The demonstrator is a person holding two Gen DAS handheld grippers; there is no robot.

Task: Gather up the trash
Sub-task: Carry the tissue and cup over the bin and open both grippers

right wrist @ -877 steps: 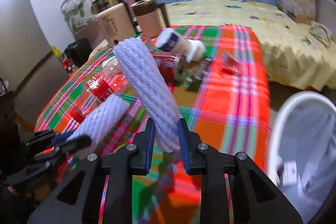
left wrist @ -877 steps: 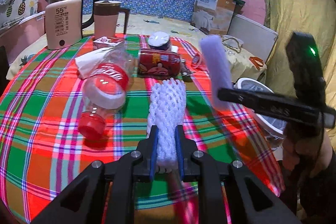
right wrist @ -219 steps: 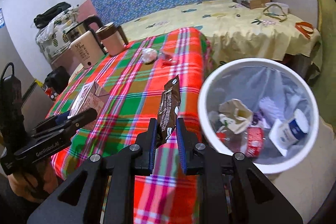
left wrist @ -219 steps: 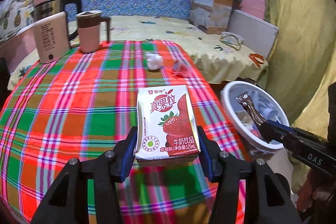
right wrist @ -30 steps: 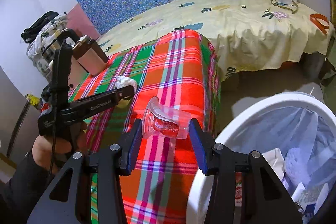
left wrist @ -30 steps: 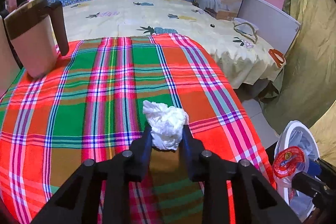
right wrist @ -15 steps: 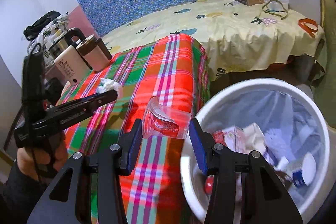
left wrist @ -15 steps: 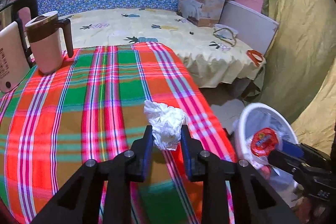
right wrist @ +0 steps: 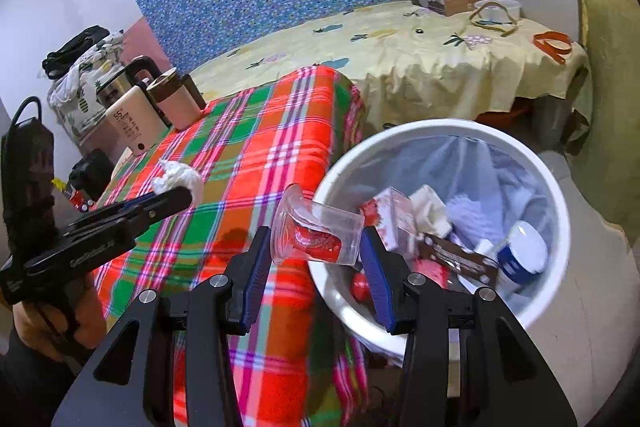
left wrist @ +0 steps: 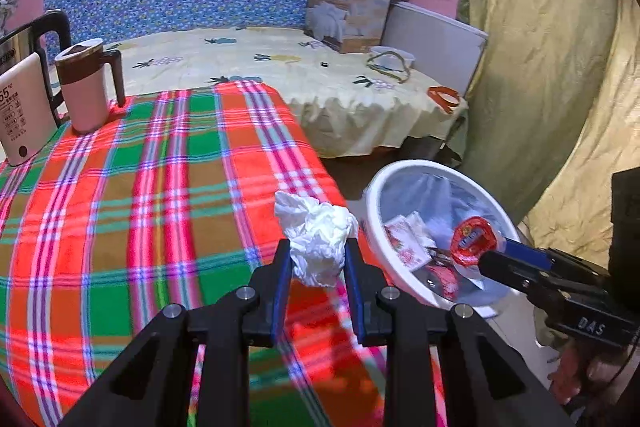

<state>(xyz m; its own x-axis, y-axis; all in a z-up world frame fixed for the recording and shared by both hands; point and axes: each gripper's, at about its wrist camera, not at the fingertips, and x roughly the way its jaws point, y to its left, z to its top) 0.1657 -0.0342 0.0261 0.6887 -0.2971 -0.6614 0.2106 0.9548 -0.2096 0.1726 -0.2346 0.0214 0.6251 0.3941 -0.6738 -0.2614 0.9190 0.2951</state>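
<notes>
Fingers (left wrist: 281, 281) of left gripper (left wrist: 316, 279) clenched on crumpled white tissue (left wrist: 318, 237) over plaid-clothed table (left wrist: 132, 187); right gripper (right wrist: 316, 259) clamped on clear plastic cup (right wrist: 316, 231), held at white waste bin rim (right wrist: 440, 127).

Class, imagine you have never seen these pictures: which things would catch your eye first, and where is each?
First the bright plaid tablecloth filling the left. Then the crumpled white tissue clamped in the left gripper at the table's edge, and the clear plastic cup in the right gripper over the rim of the white trash bin, already holding rubbish.
</notes>
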